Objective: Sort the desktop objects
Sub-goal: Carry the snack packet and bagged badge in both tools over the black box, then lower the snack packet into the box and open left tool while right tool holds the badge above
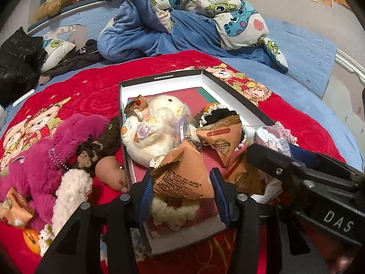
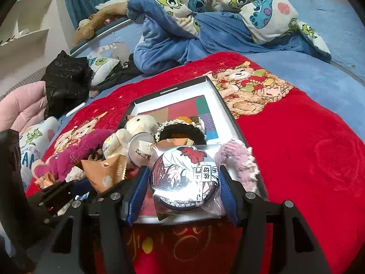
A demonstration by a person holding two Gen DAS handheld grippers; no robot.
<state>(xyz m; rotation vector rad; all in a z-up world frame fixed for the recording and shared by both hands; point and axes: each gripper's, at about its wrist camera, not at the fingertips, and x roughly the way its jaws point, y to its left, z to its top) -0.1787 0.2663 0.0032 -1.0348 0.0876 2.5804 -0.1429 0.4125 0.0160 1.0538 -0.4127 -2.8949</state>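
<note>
A shallow white box with a black rim (image 1: 159, 78) (image 2: 168, 90) lies on a red blanket. It holds a white plush toy (image 1: 155, 123), a black scrunchie (image 2: 180, 131) and orange snack packets (image 1: 220, 137). My left gripper (image 1: 182, 189) is shut on an orange triangular snack packet (image 1: 182, 173) above the box's near end. My right gripper (image 2: 182, 194) is shut on a round anime badge in a clear bag (image 2: 184, 178), also over the box's near edge. The right gripper's body shows in the left wrist view (image 1: 308, 182).
A magenta plush (image 1: 43, 157), a small brown monkey toy (image 1: 87, 155) and another snack packet (image 1: 16, 207) lie left of the box. A pink fluffy scrunchie (image 2: 239, 159) sits at the box's right edge. A crumpled blue quilt (image 1: 182, 18) and black bag (image 2: 66, 80) lie behind.
</note>
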